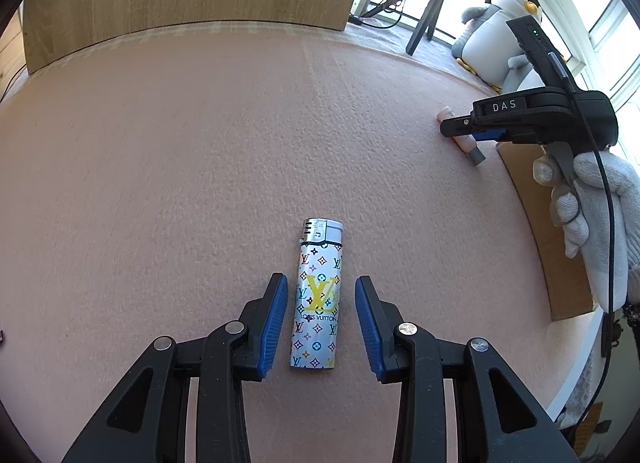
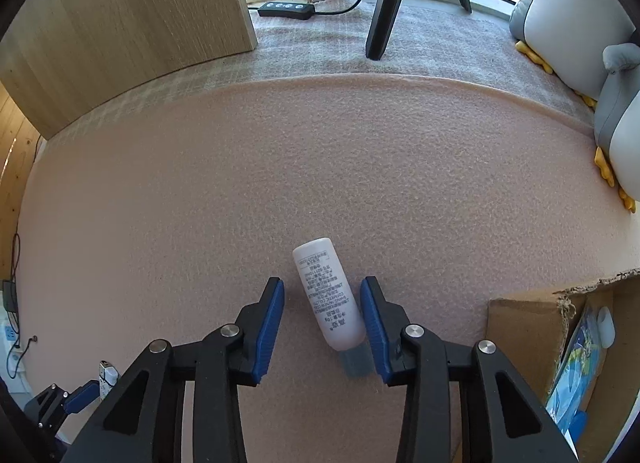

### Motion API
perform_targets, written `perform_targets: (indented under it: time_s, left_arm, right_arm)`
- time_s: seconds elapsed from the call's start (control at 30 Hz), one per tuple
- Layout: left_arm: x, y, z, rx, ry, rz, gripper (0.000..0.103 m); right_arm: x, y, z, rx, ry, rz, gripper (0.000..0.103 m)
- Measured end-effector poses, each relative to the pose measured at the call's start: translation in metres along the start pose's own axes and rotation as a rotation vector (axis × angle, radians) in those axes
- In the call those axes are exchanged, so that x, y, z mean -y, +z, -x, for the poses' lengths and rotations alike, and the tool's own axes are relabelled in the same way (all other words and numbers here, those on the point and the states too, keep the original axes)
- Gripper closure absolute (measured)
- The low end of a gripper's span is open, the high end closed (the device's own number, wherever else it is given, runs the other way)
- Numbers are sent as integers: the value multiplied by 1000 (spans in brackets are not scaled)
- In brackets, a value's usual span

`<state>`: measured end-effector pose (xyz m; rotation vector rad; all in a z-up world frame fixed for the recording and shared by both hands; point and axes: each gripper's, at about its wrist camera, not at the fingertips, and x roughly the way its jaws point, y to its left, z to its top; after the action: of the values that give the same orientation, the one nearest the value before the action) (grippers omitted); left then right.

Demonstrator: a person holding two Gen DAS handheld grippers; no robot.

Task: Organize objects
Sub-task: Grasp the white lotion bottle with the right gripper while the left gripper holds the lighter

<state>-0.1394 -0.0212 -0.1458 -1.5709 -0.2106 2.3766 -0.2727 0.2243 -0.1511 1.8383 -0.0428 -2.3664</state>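
Left wrist view: the left gripper (image 1: pixel 321 321) hangs over the pink mat (image 1: pixel 200 163), jaws apart, one lighter (image 1: pixel 318 297) lying flat between the pads with a gap on each side, so it looks lined up for a pinch, not yet gripped. Far right of the lighter, a gloved hand (image 1: pixel 588 215) carries the right gripper (image 1: pixel 454 129) down onto one small tube (image 1: pixel 466 141), beside the cardboard box (image 1: pixel 560 263).

Right wrist view: the right gripper (image 2: pixel 322 321) straddles that one tube (image 2: pixel 330 295), which lies slanted. The right pad seems to touch it and the left pad stands clear, so no real grip yet. One open cardboard box (image 2: pixel 524 327) sits right of the tube, probably where things go. One lighter (image 2: pixel 107 377) shows far left of the tube.
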Motion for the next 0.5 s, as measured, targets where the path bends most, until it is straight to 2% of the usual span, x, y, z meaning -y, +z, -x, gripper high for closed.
perform_targets:
  time_s: [0.1,0.13,0.33,0.5]
  left_arm:
    - [2,2,-2,-4,2,-6,65]
    - [3,3,-3,-6,0,-6,65]
    - [7,1,-2,-6,15,-20,65]
    - [11,-2,-1,-8,28,-31,65]
  right_arm:
    - [1,-9,3,1,40,-2,83]
    - [0,-13,3,1,48,1,84]
    - [-13,-47,13,13,92,47,84]
    - [-31,-87,21,1,149,77,84]
